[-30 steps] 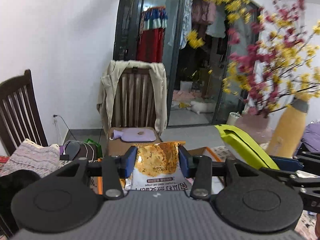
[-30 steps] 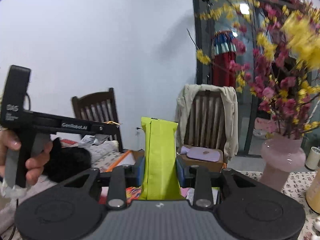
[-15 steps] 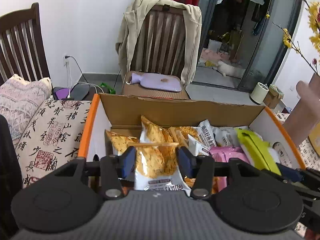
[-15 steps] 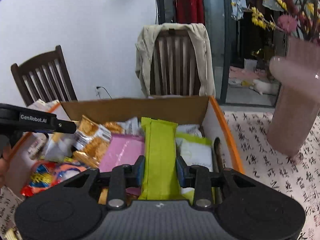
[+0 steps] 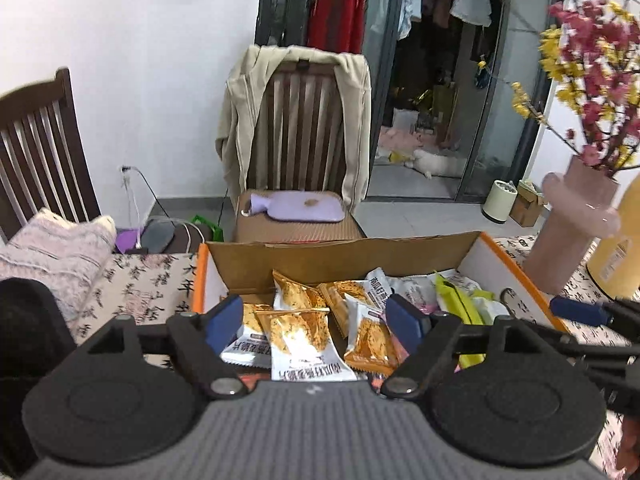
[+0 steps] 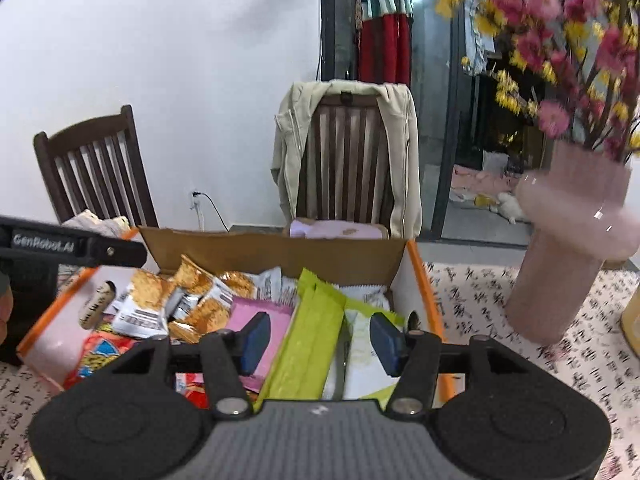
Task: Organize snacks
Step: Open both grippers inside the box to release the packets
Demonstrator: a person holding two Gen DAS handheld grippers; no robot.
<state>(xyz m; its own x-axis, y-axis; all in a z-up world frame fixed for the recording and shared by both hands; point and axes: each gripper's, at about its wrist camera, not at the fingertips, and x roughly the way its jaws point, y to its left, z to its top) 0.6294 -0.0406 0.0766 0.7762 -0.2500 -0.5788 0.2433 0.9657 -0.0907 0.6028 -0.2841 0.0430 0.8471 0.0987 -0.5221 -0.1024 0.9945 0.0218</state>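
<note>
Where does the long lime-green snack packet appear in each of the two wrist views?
Left wrist: lime-green packet at right of centre, in the cardboard box, beyond the right jaw.
Right wrist: lime-green packet at bottom centre, between the open jaws.
Shared landmark: jacket-draped chair.

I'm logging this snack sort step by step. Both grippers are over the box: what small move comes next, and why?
Probably lift both grippers straight up out of the box. The left gripper and right gripper have just been opening. The orange packet and green packet lie among the snacks with the pads clear of them, so both look delivered.
</note>
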